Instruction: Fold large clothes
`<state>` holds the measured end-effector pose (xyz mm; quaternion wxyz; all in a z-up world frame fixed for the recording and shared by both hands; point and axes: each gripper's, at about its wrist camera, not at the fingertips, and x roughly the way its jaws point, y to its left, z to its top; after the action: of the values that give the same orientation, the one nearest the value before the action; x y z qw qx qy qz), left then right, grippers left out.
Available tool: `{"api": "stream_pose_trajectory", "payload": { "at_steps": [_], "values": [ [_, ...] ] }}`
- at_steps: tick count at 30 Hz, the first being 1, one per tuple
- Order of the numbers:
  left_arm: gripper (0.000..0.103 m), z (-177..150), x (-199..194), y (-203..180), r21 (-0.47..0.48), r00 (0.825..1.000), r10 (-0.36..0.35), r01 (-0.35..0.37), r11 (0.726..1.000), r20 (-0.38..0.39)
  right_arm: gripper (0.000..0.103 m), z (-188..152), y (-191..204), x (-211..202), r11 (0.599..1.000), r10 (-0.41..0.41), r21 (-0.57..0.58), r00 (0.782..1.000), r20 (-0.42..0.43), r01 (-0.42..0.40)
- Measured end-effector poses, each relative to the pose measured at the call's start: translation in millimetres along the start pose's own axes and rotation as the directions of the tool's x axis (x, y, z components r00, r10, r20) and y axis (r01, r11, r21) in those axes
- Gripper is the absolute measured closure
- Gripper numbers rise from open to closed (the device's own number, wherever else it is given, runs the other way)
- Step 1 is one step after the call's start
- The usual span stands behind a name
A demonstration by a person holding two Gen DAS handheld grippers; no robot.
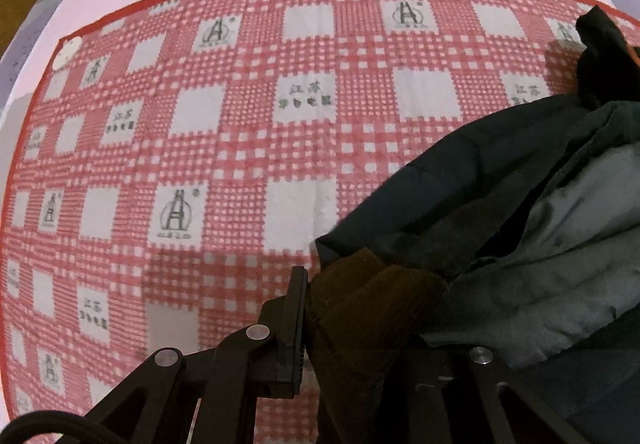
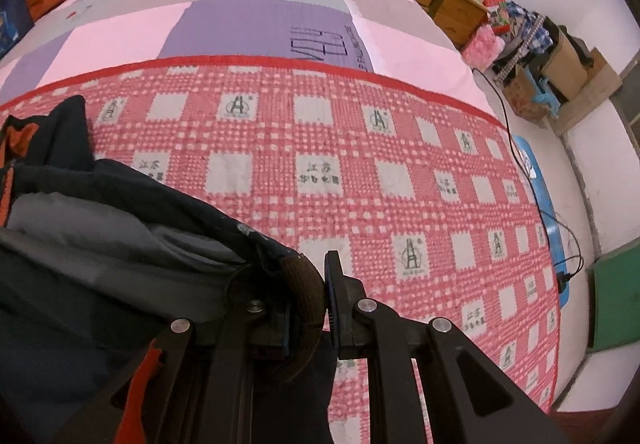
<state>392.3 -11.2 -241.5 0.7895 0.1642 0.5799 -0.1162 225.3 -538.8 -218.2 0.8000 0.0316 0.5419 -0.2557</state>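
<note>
A red-and-white checked blanket [image 1: 224, 148] covers the bed. On its near side lies the dark padded jacket [image 1: 540, 212]; the left hand-held gripper [image 1: 320, 308] and right hand-held gripper [image 2: 310, 296] each pinch a brown ribbed cuff [image 2: 304, 284]. Judged: mid-fold; next, lay the cuffs across the jacket.

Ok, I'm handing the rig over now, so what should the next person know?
Left tool: shut on the jacket's brown cuff.
Right tool: shut on the other brown ribbed cuff.
The dark jacket hangs bunched between both tools over the red checked blanket on the bed.
Done: both cuffs gripped.
Left: lay it flat, then fold.
</note>
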Motion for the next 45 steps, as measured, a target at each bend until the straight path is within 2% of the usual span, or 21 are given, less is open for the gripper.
{"api": "stream_pose_trajectory", "payload": {
  "at_steps": [6, 10, 12, 13, 14, 15, 16, 18, 20, 22, 24, 25, 26, 29, 31, 34, 36, 38, 41, 43, 45],
  "values": [
    [0.086, 10.0, -10.4, 12.5, -0.031, 0.994, -0.101, 0.100, 0.995, -0.033, 0.087, 2.9, 5.2, 0.5, 0.999, -0.024, -0.045, 0.999, -0.022, 0.023],
    [0.070, 18.1, -32.6, 30.9, -0.016, 0.973, -0.229, 0.229, 0.973, -0.035, 0.083, 7.5, 2.6, -17.6, 0.994, -0.007, -0.108, 1.000, -0.016, 0.005],
    [0.057, 23.8, -40.0, 45.2, -0.083, 0.941, -0.336, 0.332, 0.940, -0.044, 0.073, 11.0, -2.1, -30.8, 0.989, 0.032, -0.144, 0.999, -0.008, -0.032],
    [0.055, 27.4, -43.9, 55.0, -0.142, 0.917, -0.397, 0.388, 0.911, -0.040, 0.062, 12.2, -5.2, -36.4, 0.987, 0.049, -0.155, 0.999, -0.007, -0.050],
    [0.055, 30.1, -48.3, 62.4, -0.186, 0.903, -0.429, 0.417, 0.890, -0.025, 0.039, 13.8, -7.0, -40.6, 0.985, 0.071, -0.156, 0.997, -0.010, -0.072],
    [0.055, 30.5, -53.8, 64.1, -0.203, 0.899, -0.437, 0.427, 0.881, -0.004, 0.031, 17.9, -13.5, -48.0, 0.983, 0.123, -0.137, 0.992, -0.012, -0.123],
    [0.055, 30.4, -60.1, 63.2, -0.200, 0.903, -0.428, 0.423, 0.884, 0.016, 0.025, 21.2, -18.6, -55.2, 0.981, 0.161, -0.107, 0.987, 0.001, -0.160],
    [0.055, 24.4, -76.4, 50.8, -0.130, 0.935, -0.351, 0.356, 0.925, 0.060, 0.019, 26.9, -30.6, -74.9, 0.976, 0.215, -0.028, 0.975, 0.058, -0.214],
    [0.053, 20.2, -82.0, 43.9, -0.122, 0.934, -0.348, 0.355, 0.927, 0.077, 0.018, 28.2, -37.6, -93.0, 0.961, 0.268, 0.031, 0.956, 0.116, -0.273],
    [0.033, 21.4, -63.3, 62.9, -0.263, 0.899, -0.436, 0.427, 0.865, 0.028, 0.018, 19.4, -41.5, -118.3, 0.937, 0.319, 0.081, 0.926, 0.201, -0.340],
    [0.032, 18.8, -44.4, 74.7, -0.390, 0.855, -0.516, 0.462, 0.796, -0.041, 0.018, 2.9, -29.6, -137.8, 0.930, 0.346, 0.041, 0.909, 0.231, -0.364],
    [0.032, 19.0, -44.0, 76.7, -0.399, 0.869, -0.493, 0.439, 0.805, -0.039, 0.018, -7.2, -19.4, -145.5, 0.935, 0.344, 0.002, 0.910, 0.233, -0.354],
    [0.032, 18.6, -51.7, 79.2, -0.381, 0.900, -0.436, 0.401, 0.833, -0.008, 0.018, -20.0, -7.1, -152.8, 0.941, 0.337, -0.050, 0.912, 0.234, -0.335],
    [0.031, 7.1, -80.7, 86.2, -0.404, 0.931, -0.346, 0.364, 0.839, 0.119, 0.018, -61.2, 32.3, -162.8, 0.935, 0.333, -0.197, 0.918, 0.214, -0.294],
    [0.030, -2.2, -108.0, 92.0, -0.414, 0.931, -0.280, 0.357, 0.837, 0.237, 0.018, -86.3, 58.9, -162.4, 0.926, 0.319, -0.269, 0.929, 0.186, -0.264],
    [0.027, -24.9, -145.6, 71.9, -0.325, 0.921, -0.210, 0.319, 0.890, 0.329, 0.018, -122.0, 89.9, -159.1, 0.909, 0.324, -0.320, 0.935, 0.145, -0.266],
    [0.026, -44.8, -159.7, 37.5, -0.210, 0.922, -0.199, 0.278, 0.937, 0.331, 0.018, -141.0, 102.8, -149.1, 0.903, 0.338, -0.317, 0.935, 0.105, -0.291],
    [0.026, -65.4, -165.4, 5.6, -0.111, 0.916, -0.224, 0.274, 0.955, 0.334, 0.018, -152.5, 115.3, -139.1, 0.903, 0.319, -0.328, 0.945, 0.078, -0.278],
    [0.022, -95.1, -151.8, -50.2, 0.028, 0.903, -0.329, 0.335, 0.942, 0.275, 0.017, -152.0, 128.8, -121.2, 0.913, 0.291, -0.320, 0.954, 0.076, -0.254],
    [0.022, -103.6, -131.6, -88.0, 0.111, 0.915, -0.343, 0.327, 0.939, 0.210, 0.014, -138.6, 135.5, -109.2, 0.923, 0.269, -0.307, 0.959, 0.089, -0.230],
    [0.021, -105.6, -103.3, -121.5, 0.176, 0.936, -0.303, 0.272, 0.946, 0.179, 0.008, -119.5, 144.5, -92.7, 0.930, 0.244, -0.304, 0.966, 0.085, -0.208]
  ]
}}
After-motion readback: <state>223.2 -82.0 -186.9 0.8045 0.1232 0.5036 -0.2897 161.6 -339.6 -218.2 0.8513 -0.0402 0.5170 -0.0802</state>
